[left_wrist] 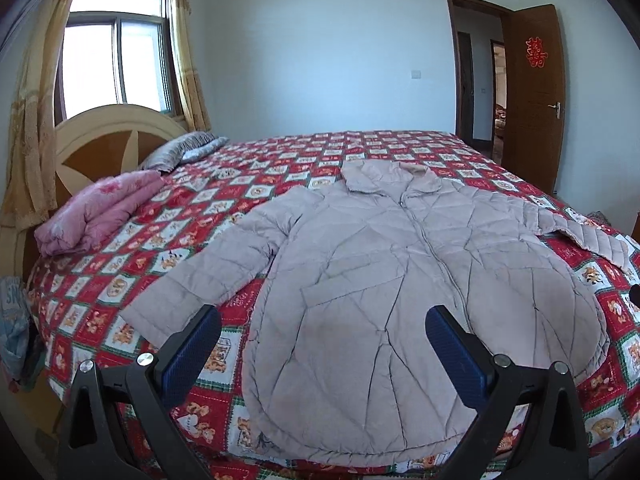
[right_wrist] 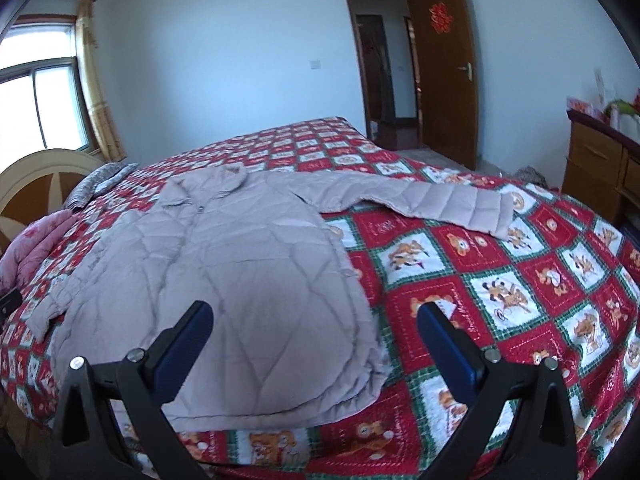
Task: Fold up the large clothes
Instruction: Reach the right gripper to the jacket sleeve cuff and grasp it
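Note:
A large pale pink quilted coat (left_wrist: pixel 380 264) lies flat and zipped on the bed, collar at the far end, hem toward me, both sleeves spread out. It also shows in the right wrist view (right_wrist: pixel 240 256), its right sleeve (right_wrist: pixel 448 204) stretched out to the right. My left gripper (left_wrist: pixel 324 320) is open and empty, held above the coat's hem on its left side. My right gripper (right_wrist: pixel 316 316) is open and empty, above the hem's right corner.
The bed has a red, white and green patterned cover (right_wrist: pixel 520 280). A folded pink blanket (left_wrist: pixel 100 208) and a grey pillow (left_wrist: pixel 184 152) lie by the headboard (left_wrist: pixel 100 140). A wooden dresser (right_wrist: pixel 600 160) stands at the right. An open door (left_wrist: pixel 536 100) is behind.

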A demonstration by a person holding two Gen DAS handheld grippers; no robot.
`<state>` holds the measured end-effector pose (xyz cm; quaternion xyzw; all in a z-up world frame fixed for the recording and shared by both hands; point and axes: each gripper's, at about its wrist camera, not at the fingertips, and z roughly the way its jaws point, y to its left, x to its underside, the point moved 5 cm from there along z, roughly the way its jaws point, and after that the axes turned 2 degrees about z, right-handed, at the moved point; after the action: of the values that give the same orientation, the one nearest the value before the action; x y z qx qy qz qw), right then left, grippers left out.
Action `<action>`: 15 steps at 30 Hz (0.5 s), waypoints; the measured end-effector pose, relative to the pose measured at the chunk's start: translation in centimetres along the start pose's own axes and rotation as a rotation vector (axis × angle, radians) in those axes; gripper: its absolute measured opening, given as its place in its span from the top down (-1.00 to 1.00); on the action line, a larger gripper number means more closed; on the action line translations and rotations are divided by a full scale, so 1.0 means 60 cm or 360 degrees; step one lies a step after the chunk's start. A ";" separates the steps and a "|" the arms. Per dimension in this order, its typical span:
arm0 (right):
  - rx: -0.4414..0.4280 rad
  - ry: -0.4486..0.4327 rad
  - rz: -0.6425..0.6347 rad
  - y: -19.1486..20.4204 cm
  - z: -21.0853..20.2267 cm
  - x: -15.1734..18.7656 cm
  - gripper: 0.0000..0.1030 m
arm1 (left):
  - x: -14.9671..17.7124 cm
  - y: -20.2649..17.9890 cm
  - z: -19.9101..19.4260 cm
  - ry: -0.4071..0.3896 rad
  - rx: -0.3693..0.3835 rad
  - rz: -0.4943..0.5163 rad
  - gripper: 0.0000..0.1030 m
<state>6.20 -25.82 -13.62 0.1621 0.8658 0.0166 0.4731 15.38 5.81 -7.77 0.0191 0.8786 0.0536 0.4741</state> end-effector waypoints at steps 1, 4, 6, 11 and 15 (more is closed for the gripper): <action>0.0038 0.0023 0.0043 -0.022 0.015 -0.005 -1.00 | -0.001 0.003 0.019 0.0022 -0.0002 -0.0009 -0.98; 0.0133 0.0066 0.0182 -0.084 0.050 -0.028 -1.00 | -0.004 0.002 0.074 0.0064 -0.0004 -0.0008 -0.98; 0.0216 0.0094 0.0244 -0.125 0.076 -0.045 -1.00 | -0.011 0.001 0.108 0.0082 -0.0037 -0.0004 -0.98; 0.0387 0.0161 0.0457 -0.242 0.139 -0.080 -0.88 | -0.036 0.004 0.176 0.0029 -0.0188 0.0034 -0.98; 0.0463 0.0210 0.0626 -0.319 0.175 -0.101 -0.75 | -0.057 0.011 0.219 -0.0011 -0.0211 0.0008 -0.98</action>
<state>12.83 -47.02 -17.98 0.3925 0.8399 -0.0057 0.3748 28.19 7.20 -12.00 -0.0102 0.8715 0.1128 0.4772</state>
